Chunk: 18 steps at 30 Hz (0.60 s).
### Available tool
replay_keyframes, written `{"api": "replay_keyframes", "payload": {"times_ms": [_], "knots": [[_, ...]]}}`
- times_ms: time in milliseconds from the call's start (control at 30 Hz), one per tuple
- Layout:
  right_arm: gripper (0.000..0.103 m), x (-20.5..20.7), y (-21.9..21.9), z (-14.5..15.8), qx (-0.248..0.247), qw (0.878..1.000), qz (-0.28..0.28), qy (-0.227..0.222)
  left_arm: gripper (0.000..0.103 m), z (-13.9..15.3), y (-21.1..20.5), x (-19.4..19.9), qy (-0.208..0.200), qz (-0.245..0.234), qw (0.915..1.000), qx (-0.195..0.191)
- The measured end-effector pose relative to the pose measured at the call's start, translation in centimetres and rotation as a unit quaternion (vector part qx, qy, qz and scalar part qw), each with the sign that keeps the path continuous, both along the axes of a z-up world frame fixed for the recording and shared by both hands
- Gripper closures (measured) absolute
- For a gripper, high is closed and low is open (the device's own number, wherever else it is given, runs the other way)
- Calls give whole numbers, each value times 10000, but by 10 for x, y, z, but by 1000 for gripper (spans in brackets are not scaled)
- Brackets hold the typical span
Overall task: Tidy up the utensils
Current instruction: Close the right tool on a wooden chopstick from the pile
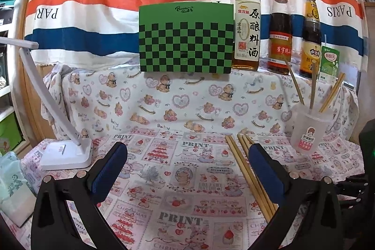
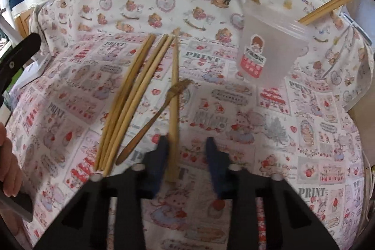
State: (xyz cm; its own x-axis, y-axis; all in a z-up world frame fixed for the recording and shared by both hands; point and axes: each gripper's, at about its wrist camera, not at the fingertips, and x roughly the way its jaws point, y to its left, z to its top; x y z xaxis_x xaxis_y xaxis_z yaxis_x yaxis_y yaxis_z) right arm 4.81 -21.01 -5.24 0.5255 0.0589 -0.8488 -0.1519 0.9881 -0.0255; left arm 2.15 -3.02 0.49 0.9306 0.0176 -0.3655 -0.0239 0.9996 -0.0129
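Note:
Several loose wooden chopsticks (image 2: 126,109) lie side by side on the printed cloth, also visible by my left gripper's right finger as chopsticks (image 1: 248,168). A dark wooden fork (image 2: 152,118) lies slanted beside them. One single chopstick (image 2: 174,86) crosses the fork's tines. Its near end sits between the fingers of my right gripper (image 2: 186,139), against the left pad, with a gap to the right pad. A frosted plastic cup (image 2: 269,48) (image 1: 309,130) stands at the right and holds several chopsticks. My left gripper (image 1: 187,149) stands wide open over the bare cloth.
A white desk lamp (image 1: 65,154) stands at the left, with a tissue pack (image 1: 14,184) beside it. At the back a green checked box (image 1: 186,39), three sauce bottles (image 1: 246,22) and a green drink carton (image 1: 329,65) stand on a raised ledge. A person's hand (image 2: 7,168) shows at the left edge.

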Motion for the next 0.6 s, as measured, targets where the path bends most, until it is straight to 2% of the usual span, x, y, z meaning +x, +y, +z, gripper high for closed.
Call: {"api": "replay_keyframes", "payload": {"times_ms": [33, 100, 200, 333, 400, 533, 600], "knots": [[95, 0, 1, 0, -76, 10000, -17, -31, 1, 0, 0, -1, -20, -3, 10000, 9], [95, 0, -1, 0, -71, 9999, -50, -61, 1, 1, -1, 0, -23, 1, 10000, 33], [96, 0, -9, 5, 319, 9992, -233, -98, 1, 0, 0, 1, 23, 47, 10000, 57], [96, -7, -19, 25, 753, 9949, -368, -558, 0, -3, -2, 7, 297, 259, 9988, 290], [96, -11, -24, 34, 948, 9918, -395, -758, 0, -6, -1, 14, 515, 78, 9984, 205], [96, -15, -26, 47, 1103, 9876, -365, -1054, 1, -14, 8, 26, 988, 26, 9950, -119], [96, -15, -27, 49, 1187, 9864, -350, -1082, 1, -13, 9, 27, 1207, -304, 9919, -266]]}}
